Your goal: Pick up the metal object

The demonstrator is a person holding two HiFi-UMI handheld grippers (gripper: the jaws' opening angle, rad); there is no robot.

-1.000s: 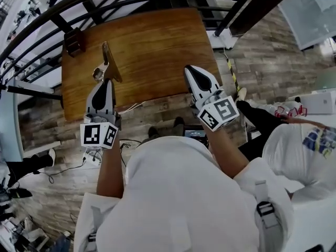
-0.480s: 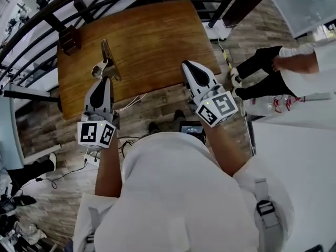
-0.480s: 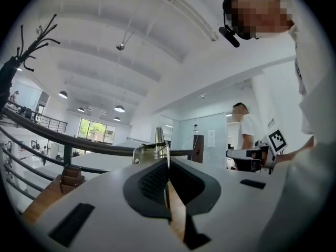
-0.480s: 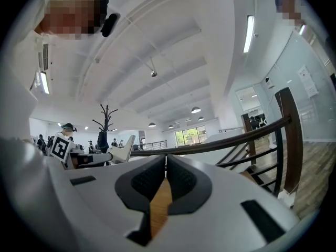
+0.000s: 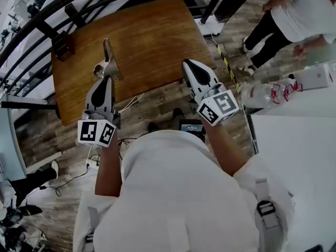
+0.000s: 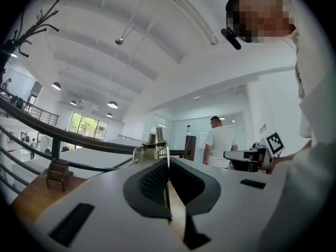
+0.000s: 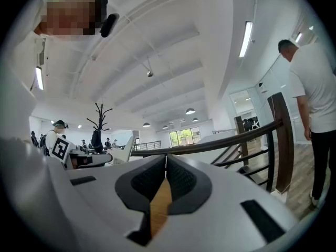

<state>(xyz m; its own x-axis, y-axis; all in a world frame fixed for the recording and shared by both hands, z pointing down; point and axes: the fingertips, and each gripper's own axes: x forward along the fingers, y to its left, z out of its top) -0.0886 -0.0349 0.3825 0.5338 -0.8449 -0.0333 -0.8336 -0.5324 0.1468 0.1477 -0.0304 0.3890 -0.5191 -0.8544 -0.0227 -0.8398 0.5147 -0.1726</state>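
Note:
The metal object [image 5: 108, 59], a flat strip with a round fitting at its lower end, stands upright over the left part of the wooden table [image 5: 152, 35]. My left gripper [image 5: 106, 79] is shut on its lower edge. In the left gripper view the metal object [image 6: 150, 151] sticks up past the closed jaws of the left gripper [image 6: 168, 163]. My right gripper [image 5: 188, 65] hovers at the table's near right edge, shut with nothing in it. The right gripper view shows the right gripper [image 7: 165, 160] with its pads together and the metal object [image 7: 127, 150] off to the left.
A small dark block [image 5: 63, 45] sits on the table's far left corner. A black railing [image 5: 79, 4] runs behind the table. A person in white [image 5: 294, 14] stands at the upper right. A white counter [image 5: 294, 140] with a bottle [image 5: 262, 93] lies on the right. Cables [image 5: 131, 101] hang by the table's front edge.
Both grippers hold almost the same pose, the left still gripping the metal object. The person in white has walked from the right side toward the upper right.

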